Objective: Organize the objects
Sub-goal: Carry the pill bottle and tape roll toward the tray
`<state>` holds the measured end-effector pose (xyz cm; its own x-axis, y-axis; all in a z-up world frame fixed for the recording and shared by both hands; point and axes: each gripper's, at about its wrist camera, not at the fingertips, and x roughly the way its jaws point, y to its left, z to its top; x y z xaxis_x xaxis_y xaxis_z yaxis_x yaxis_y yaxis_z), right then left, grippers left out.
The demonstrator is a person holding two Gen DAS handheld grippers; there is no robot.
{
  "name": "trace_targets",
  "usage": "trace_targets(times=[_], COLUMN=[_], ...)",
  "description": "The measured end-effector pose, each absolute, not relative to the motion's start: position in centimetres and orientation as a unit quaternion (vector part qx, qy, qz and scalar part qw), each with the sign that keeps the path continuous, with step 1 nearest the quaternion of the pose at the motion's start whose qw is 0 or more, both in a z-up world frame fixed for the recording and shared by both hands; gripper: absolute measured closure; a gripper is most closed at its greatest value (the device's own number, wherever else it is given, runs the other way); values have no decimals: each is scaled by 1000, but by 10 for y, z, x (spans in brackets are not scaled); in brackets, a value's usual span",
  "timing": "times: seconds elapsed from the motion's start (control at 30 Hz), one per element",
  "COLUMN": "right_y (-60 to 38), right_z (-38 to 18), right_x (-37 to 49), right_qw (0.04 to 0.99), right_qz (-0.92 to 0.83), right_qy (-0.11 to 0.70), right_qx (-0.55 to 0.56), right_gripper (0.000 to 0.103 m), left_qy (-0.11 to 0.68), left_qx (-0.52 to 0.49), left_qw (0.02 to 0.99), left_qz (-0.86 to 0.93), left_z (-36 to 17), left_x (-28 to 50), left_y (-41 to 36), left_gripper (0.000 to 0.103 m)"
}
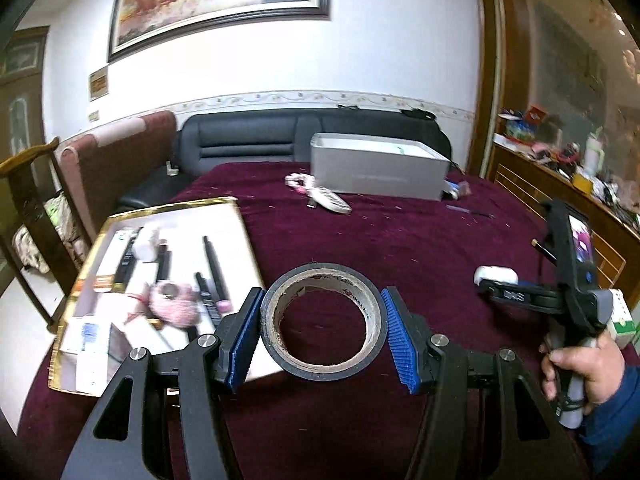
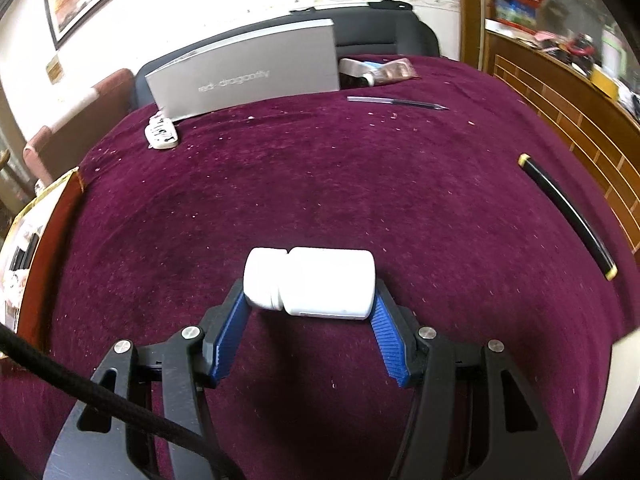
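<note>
Mid-sorting, the left gripper (image 1: pixel 324 332) pinches the tape roll (image 1: pixel 323 322) just right of the gold-rimmed tray (image 1: pixel 180 206), while the right gripper (image 2: pixel 308 312) clamps the white bottle (image 2: pixel 310 282) lengthwise, so both likely next need carrying to that tray.

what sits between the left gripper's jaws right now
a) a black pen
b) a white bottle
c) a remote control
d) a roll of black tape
d: in the left wrist view the roll of black tape sits between the left gripper jaws' blue pads, while the white bottle is in the right gripper.

1 tape roll (image 1: pixel 323 322), 1 white bottle (image 2: pixel 310 282), 2 boxes (image 1: pixel 378 170) (image 1: pixel 160 292).
</note>
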<state>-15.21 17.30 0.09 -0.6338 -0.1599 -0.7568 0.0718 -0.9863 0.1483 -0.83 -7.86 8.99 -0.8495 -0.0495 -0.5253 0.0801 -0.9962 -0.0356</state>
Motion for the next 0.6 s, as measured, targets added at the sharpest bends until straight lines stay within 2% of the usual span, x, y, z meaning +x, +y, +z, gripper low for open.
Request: trace_targets(times=[0.13, 0.47, 0.6], right_y=[150, -14, -72], right_z=[11, 103, 114], right_x=[-145, -139, -153], right_qw=[98, 281, 309], right_qz=[-893, -862, -846], right_qy=[-72, -13, 1], right_qx=[432, 422, 434], right_gripper=[47, 46, 46], left_qy=[48, 106, 136], left_qx=[273, 312, 341], left_qw=[60, 90, 86], left_qz=[-959, -940, -926], left_z=[94, 100, 90], left_x=[-10, -42, -65], left_y=[-118, -222, -247], left_gripper=[50, 50, 50])
